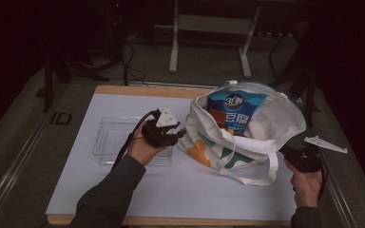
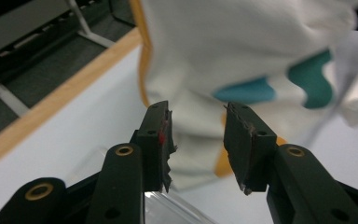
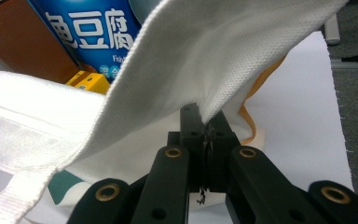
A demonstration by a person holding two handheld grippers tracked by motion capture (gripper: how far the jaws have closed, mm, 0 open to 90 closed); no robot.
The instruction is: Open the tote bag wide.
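A soft, floppy tote bag point(image 1: 247, 137) slumps at the table's point(image 1: 123, 190) three o'clock side, its rim pinched by the right hand-held gripper point(image 3: 204, 128), best gripped at the hem, while the left hand-held gripper point(image 2: 196, 140) gapes empty at nine o'clock.

A wood-edged table point(image 1: 123, 90) under a white mat point(image 1: 180, 190) carries a tote bag point(image 1: 266, 118) and, seemingly, a clear tray point(image 1: 105, 142).

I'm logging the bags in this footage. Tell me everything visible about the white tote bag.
The tote bag is white woven canvas with teal and orange shapes and white strap handles. It lies slumped on the white table, mouth open, a blue packet standing inside. The right gripper is shut on its rim; the left gripper is open beside it.
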